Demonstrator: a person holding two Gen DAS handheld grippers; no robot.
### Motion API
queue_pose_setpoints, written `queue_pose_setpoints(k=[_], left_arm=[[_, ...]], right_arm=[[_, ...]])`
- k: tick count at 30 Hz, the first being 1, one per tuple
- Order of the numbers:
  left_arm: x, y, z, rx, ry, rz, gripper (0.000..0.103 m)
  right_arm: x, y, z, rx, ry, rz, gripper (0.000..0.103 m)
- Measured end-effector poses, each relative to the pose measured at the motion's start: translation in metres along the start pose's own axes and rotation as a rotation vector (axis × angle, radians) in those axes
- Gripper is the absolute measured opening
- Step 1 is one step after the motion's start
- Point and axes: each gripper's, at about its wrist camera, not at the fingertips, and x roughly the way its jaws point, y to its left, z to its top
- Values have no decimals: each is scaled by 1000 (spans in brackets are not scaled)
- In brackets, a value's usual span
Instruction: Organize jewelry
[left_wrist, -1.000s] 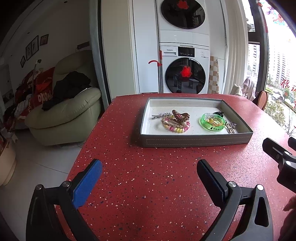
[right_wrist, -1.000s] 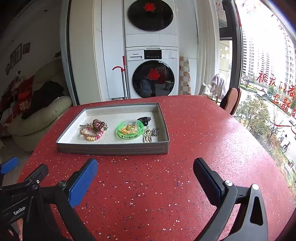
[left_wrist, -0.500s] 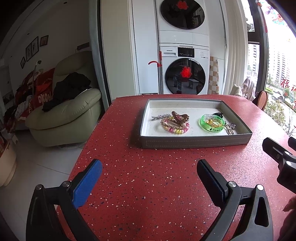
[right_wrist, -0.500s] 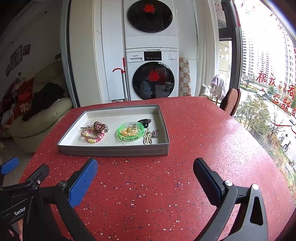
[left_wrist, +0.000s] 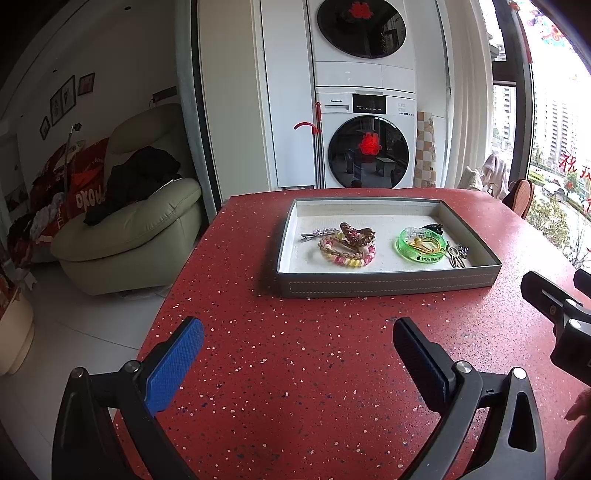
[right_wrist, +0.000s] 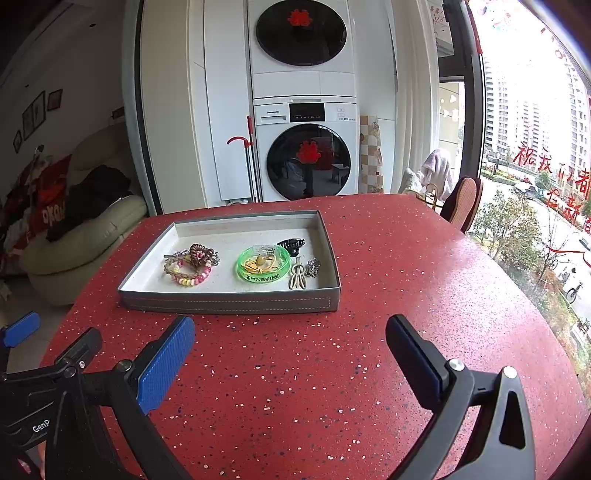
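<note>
Both claws are spread wide and hold nothing: the left claw hovers over bare red desk toward its near edge, and the right claw hangs beside it, likewise above speckled desk and short of the tray. Over the last second little has changed; both views have crept slightly, so the grey tray now sits a touch differently in frame, but neither claw has closed or reached in, and the pieces inside lie as they did. The tray rests toward the far edge of the desk, and all the jewelry visible is already in it: a pastel beaded bracelet with a brown coil tie on top and a silver clip just beside, toward the tray's left; a green ring dish holding yellow bits near the middle; then a black claw clip, a beige hair clip and a small silver piece at the right. No loose piece shows on the desk. This would fit pieces gathered and awaiting sorting, or sorting finished with the claws drawn back; the small drift settles neither.
</note>
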Motion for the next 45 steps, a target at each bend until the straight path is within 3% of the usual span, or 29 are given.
queue_pose_setpoints(k=[45], left_arm=[[2, 3, 0, -5, 13, 2, 103]], right_arm=[[-2, 4, 2, -9, -5, 5, 103]])
